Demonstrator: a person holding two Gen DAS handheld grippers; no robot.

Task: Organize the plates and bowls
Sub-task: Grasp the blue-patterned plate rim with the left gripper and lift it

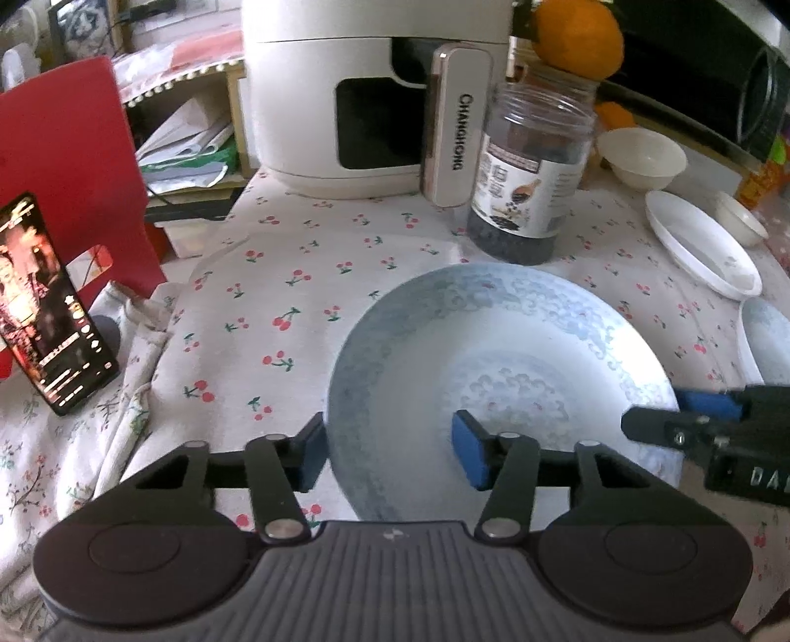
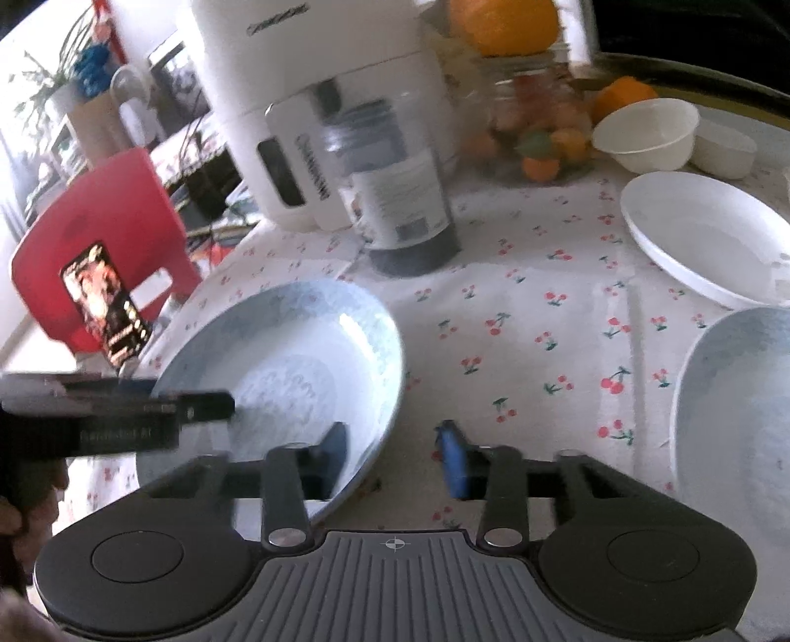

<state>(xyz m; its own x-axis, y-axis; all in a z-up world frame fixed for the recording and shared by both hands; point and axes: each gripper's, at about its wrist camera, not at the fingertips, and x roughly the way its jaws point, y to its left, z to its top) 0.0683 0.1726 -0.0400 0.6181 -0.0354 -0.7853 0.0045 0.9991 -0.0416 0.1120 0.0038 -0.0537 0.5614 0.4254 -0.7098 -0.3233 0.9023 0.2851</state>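
A pale blue patterned plate (image 1: 498, 355) lies on the cherry-print tablecloth; it also shows in the right wrist view (image 2: 296, 355). My left gripper (image 1: 390, 452) is open and straddles the plate's near-left rim, one finger outside, one inside. My right gripper (image 2: 392, 457) is open and straddles the same plate's right rim; it shows at the right of the left wrist view (image 1: 691, 420). A second blue plate (image 2: 740, 395) lies at the right. A white plate (image 2: 701, 237) and two white bowls (image 2: 647, 133) stand behind it.
A white air fryer (image 1: 375, 89) and a clear jar of dark beans (image 1: 533, 173) stand behind the plate. A phone (image 1: 44, 306) leans at the table's left edge before a red chair (image 1: 64, 163). Oranges (image 2: 503, 20) and a jar of sweets (image 2: 538, 133) stand at the back.
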